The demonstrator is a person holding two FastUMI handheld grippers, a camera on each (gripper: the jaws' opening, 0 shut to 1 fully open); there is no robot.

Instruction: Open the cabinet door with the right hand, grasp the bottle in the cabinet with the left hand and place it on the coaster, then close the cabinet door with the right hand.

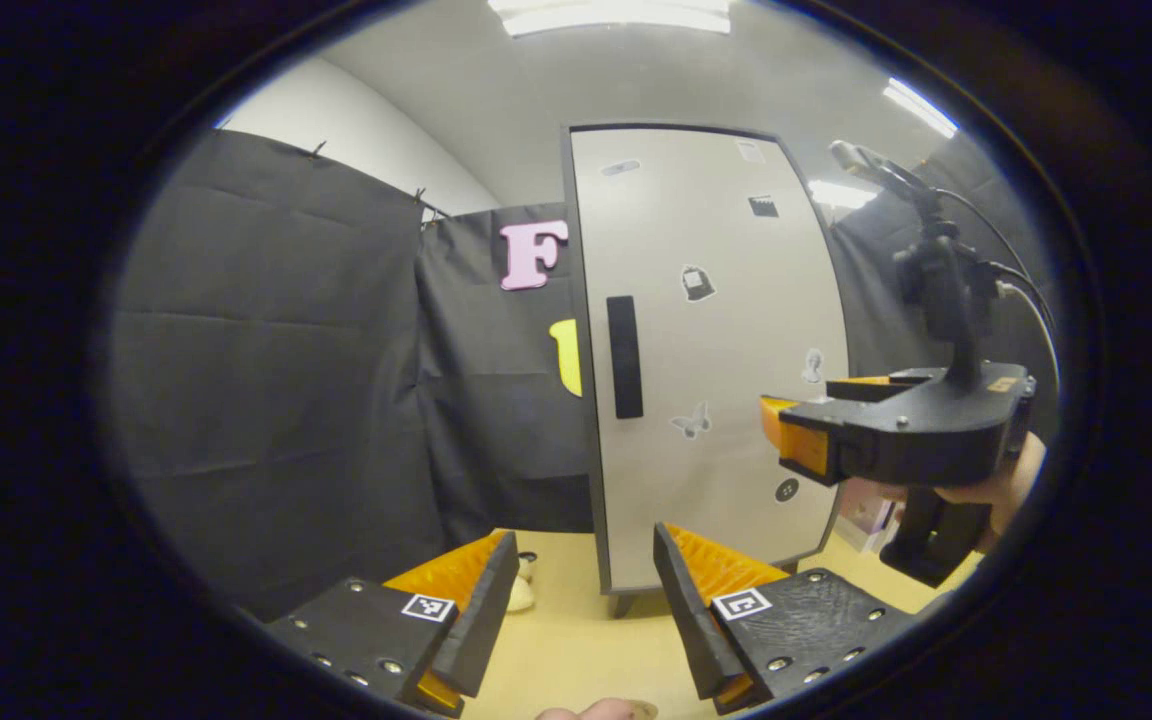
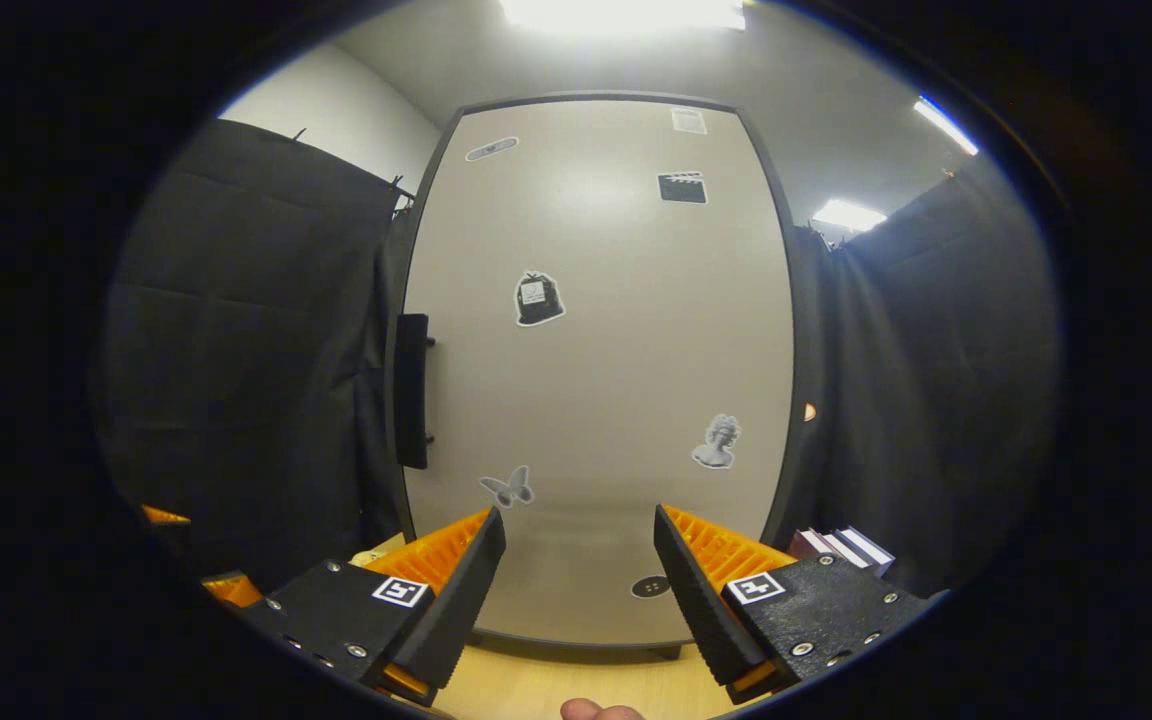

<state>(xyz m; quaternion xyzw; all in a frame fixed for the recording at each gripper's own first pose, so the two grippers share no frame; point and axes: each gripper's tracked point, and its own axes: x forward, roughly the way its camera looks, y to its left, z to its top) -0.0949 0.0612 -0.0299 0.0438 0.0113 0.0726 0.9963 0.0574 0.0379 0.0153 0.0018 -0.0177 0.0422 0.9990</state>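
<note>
1. In the left gripper view, the left gripper (image 1: 586, 600) sits nearest, its two fingers spread wide with nothing between them, over the pale wooden table (image 1: 576, 650).
2. A small pale object (image 1: 519, 592) lies on the table just past the left finger; what it is cannot be told.
3. Farther off and to the right in that view, the right gripper (image 1: 786, 440) hangs in the air, held by a hand (image 1: 1006, 490). It points left toward the cabinet, and its front end lies over the door's right part, below the middle. Whether its fingers are apart or together cannot be told from this side angle.
4. Cables (image 1: 1021, 280) run from a mount on top of the right gripper.
5. Beyond the table's near part stands the cabinet (image 1: 716, 350), tall and pale with a dark edge. Its door is closed.
6. A dark vertical handle (image 1: 624, 357) sits near the door's left edge.
7. Small stickers (image 1: 698, 283) dot the door.
8. The bottle and coaster cannot be made out in either view.
9. In the right gripper view, the right gripper (image 2: 581, 590) has its fingers spread wide, empty, aimed at the lower part of the door (image 2: 596, 350), close to it.
10. There the handle (image 2: 411, 390) stands left of the fingers and higher.
11. A few books (image 2: 841, 545) lie low at the right, beside the cabinet.
12. Black cloth (image 2: 236, 350) hangs behind on both sides.
</note>
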